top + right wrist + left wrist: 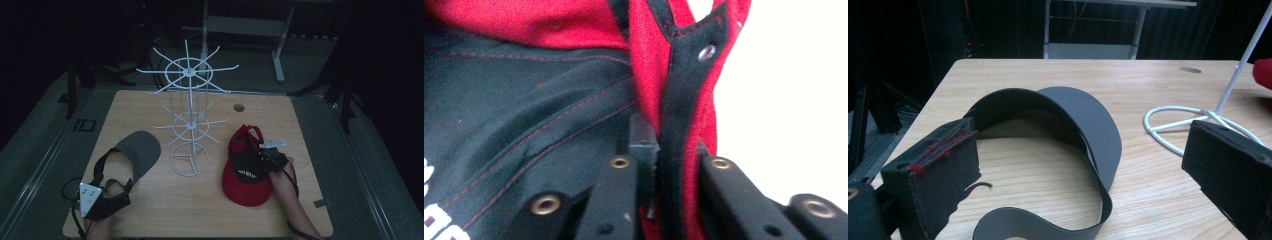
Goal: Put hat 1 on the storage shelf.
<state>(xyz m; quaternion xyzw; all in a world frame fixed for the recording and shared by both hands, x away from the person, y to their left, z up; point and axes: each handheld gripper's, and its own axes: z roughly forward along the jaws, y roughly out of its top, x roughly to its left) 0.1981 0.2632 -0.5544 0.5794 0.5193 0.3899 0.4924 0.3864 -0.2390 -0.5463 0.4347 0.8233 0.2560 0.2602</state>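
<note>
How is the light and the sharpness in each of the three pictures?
High view: dim, dark surroundings, red cap readable. Left gripper view: brighter, grey visor fairly sharp. Right gripper view: the cap's fabric very close and soft, background at right washed out white.

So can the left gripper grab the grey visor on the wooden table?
Probably yes: the left gripper has open jaws either side of the grey visor's curved band, with nothing in between.
</note>
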